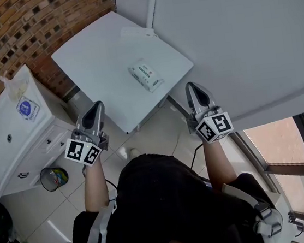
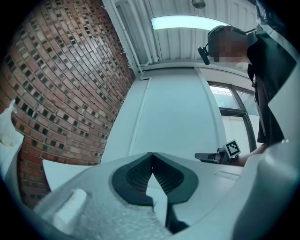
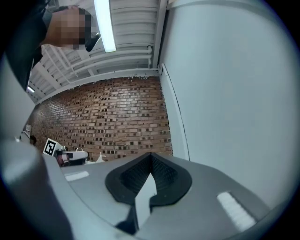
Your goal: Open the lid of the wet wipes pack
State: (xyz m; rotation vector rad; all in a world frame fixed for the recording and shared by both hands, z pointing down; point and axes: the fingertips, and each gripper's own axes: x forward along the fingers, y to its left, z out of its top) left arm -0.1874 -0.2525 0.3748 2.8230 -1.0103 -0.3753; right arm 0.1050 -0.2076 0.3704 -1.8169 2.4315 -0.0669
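Head view: a pale wall [image 1: 229, 37] fills the right side and a brick wall [image 1: 14, 30] the upper left corner. A white table [image 1: 95, 64] stands between them, with a white cabinet [image 1: 6, 147] to its left and a small round bin [image 1: 53, 178] on the tiled floor below the cabinet. The person holds both grippers out level, just short of the table's near edge. The left gripper [image 1: 96, 106] is off the table's left corner and the right gripper [image 1: 192, 88] off its right corner. In each gripper view the ribbed pads meet at the tip, so both grippers are closed with nothing between the jaws. The wet wipes pack [image 1: 146, 75] lies flat on the table toward its right edge. It is ahead of both grippers, nearer the right one, and touches neither.
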